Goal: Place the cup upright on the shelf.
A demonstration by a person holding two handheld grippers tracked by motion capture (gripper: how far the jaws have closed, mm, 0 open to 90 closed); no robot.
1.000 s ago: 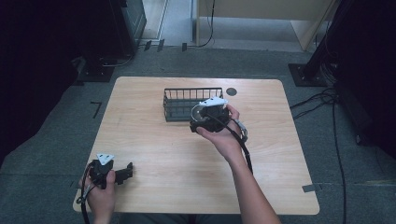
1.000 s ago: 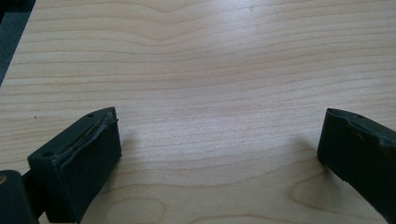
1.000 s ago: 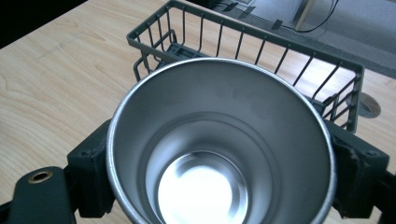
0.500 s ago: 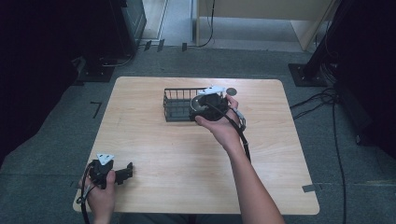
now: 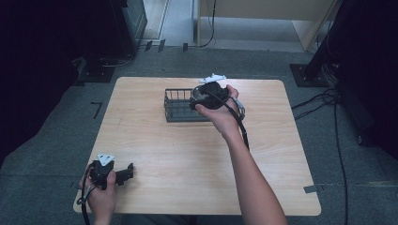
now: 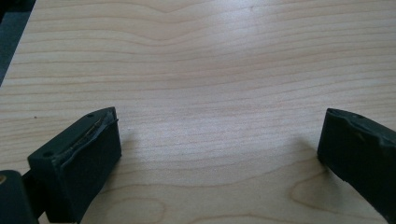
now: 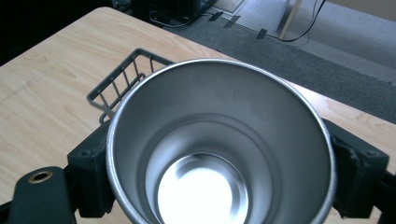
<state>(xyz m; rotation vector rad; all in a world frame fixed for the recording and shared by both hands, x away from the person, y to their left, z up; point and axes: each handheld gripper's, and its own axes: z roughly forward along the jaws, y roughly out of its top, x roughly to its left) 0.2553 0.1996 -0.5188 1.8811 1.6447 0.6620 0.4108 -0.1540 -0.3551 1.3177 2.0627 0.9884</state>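
Right tongs (image 7: 219, 186) clamped on a steel cup (image 7: 219, 154), mouth toward the camera, held above the wire basket (image 5: 180, 110) at the counter's (image 5: 187, 159) far side. Left tongs (image 6: 224, 158) wide open, empty, low over bare counter near the front left corner.

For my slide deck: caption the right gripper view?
Hand-held gripper clamps an empty steel cup above a wire basket.

one steel cup (image 7: 219, 140), one wire basket (image 5: 180, 107), two grippers
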